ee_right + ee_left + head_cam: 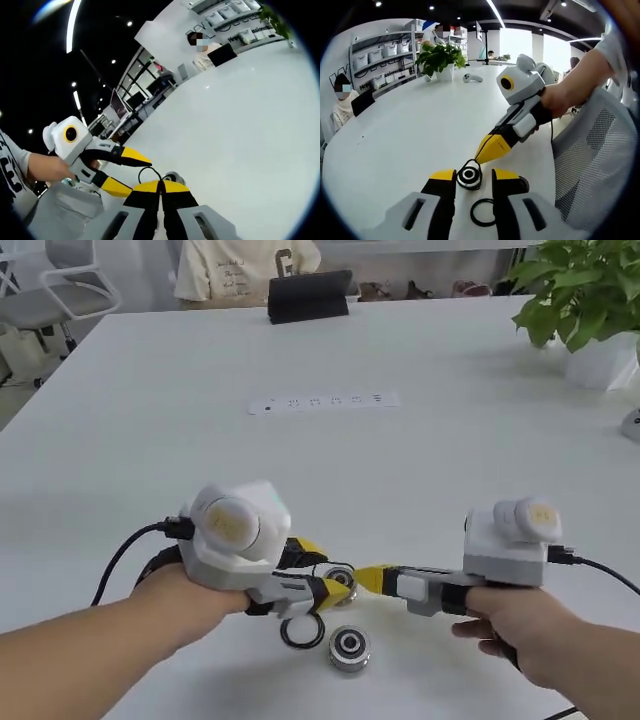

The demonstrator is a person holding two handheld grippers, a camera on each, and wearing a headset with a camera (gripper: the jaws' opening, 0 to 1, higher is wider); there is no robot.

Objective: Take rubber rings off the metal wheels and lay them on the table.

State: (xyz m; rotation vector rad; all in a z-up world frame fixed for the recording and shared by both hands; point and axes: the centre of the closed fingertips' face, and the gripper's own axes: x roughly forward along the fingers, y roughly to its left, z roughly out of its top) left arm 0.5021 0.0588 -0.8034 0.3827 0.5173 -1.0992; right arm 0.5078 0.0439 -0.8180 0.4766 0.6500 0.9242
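Observation:
A small metal wheel (pixel 341 582) (pixel 469 177) sits between the yellow jaws of my left gripper (pixel 325 571) (pixel 474 178), which is shut on it just above the white table (pixel 420 460). My right gripper (pixel 367 580) (pixel 159 188) is shut on a thin black rubber ring (pixel 469 163) (pixel 148 173), which is stretched off that wheel in a loop. A loose black ring (pixel 302 631) (pixel 484 211) lies flat on the table below the left gripper. A second metal wheel (pixel 349 648) stands beside it, nearer to me.
A white power strip (pixel 323 402) lies mid-table. A potted plant (pixel 580 300) stands at the far right, with a white object (pixel 632 425) at the right edge. A black case (pixel 308 295) and a seated person (pixel 245 268) are at the far end.

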